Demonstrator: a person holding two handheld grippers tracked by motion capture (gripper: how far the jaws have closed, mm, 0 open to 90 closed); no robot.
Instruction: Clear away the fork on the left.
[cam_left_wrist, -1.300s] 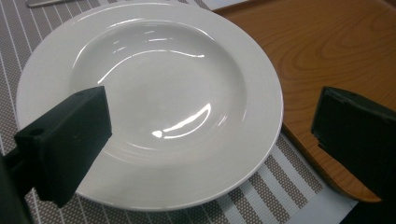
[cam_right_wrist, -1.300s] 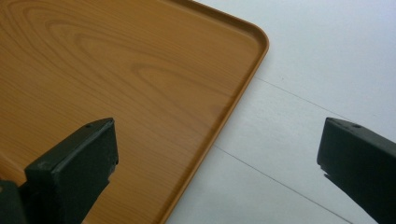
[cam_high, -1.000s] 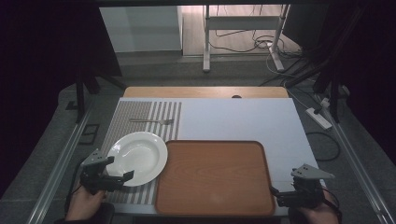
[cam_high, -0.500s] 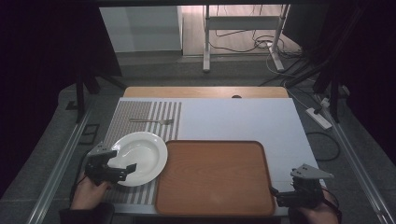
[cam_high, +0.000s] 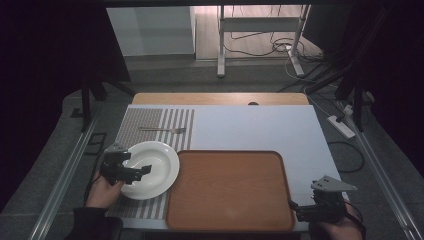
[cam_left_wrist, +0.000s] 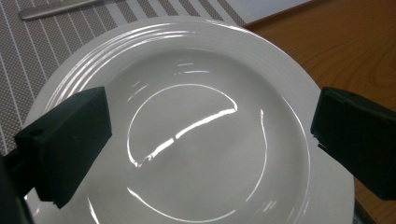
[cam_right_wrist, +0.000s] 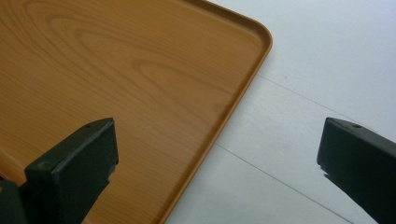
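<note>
White plate (cam_high: 149, 169): sits on the striped mat (cam_high: 150, 125), its right rim just beside the tray (cam_high: 230, 190). Same spot as a second ago.
Left gripper (cam_high: 131, 172): jaws spread wide and holding nothing. It has moved forward and right since the earlier frames, from the mat's near-left corner to over the plate's left rim. In the left gripper view (cam_left_wrist: 210, 149) the two black jaws frame the plate's (cam_left_wrist: 196, 140) shiny well; whether either one touches the plate I cannot tell.
Left hand (cam_high: 104, 192): behind the gripper, at the mat's near edge.
Right gripper (cam_high: 295, 206): jaws wide apart, empty — unchanged at the table's (cam_high: 260, 125) near-right corner. In its own view (cam_right_wrist: 215, 158) one jaw lies over the tray (cam_right_wrist: 116, 70), the other over the white table (cam_right_wrist: 327, 56).
Wooden tray: bare, in the same place as before.
Fork (cam_high: 162, 130): lies on the mat beyond the plate, unmoved; its handle shows at the top of the left gripper view (cam_left_wrist: 60, 8).
</note>
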